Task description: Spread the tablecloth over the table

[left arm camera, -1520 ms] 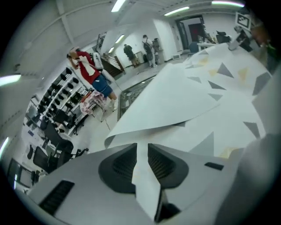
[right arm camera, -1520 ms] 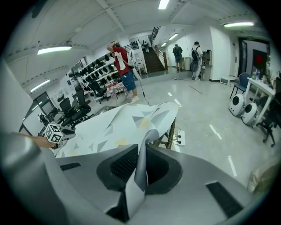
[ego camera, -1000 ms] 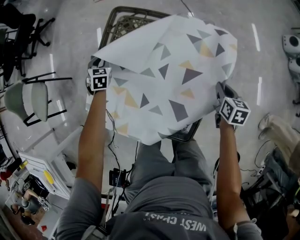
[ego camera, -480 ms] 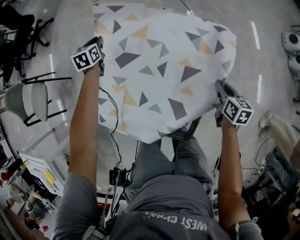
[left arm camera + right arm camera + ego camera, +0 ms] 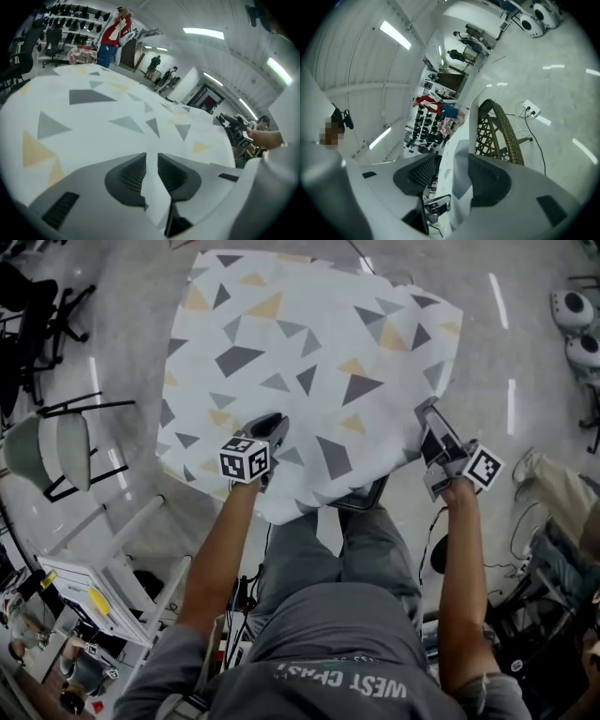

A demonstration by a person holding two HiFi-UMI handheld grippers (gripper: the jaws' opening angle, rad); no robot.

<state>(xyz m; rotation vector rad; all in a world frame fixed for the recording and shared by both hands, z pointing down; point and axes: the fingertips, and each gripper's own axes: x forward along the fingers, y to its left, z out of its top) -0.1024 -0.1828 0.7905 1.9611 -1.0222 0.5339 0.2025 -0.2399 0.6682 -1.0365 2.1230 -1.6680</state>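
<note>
The tablecloth (image 5: 309,352), white with grey and yellow triangles, lies spread nearly flat over the wicker table (image 5: 506,131), which it hides almost fully in the head view. My left gripper (image 5: 270,427) rests on the cloth near its near edge. Its jaws stand close together with a fold of cloth (image 5: 152,187) pinched between them. My right gripper (image 5: 427,418) is at the cloth's near right edge. Its jaws have just been opening, and the cloth edge (image 5: 459,164) hangs loosely between them, unpressed.
A dark corner of the table frame (image 5: 366,495) pokes out under the near edge, above the person's legs. A green-seated chair (image 5: 56,442) stands at left, a white rack (image 5: 103,587) at lower left, and white machines (image 5: 572,310) at top right.
My left gripper swung out to the far left, then came back to the near edge. The folded cloth opened out flat. My right gripper rolled and its jaws widened.
</note>
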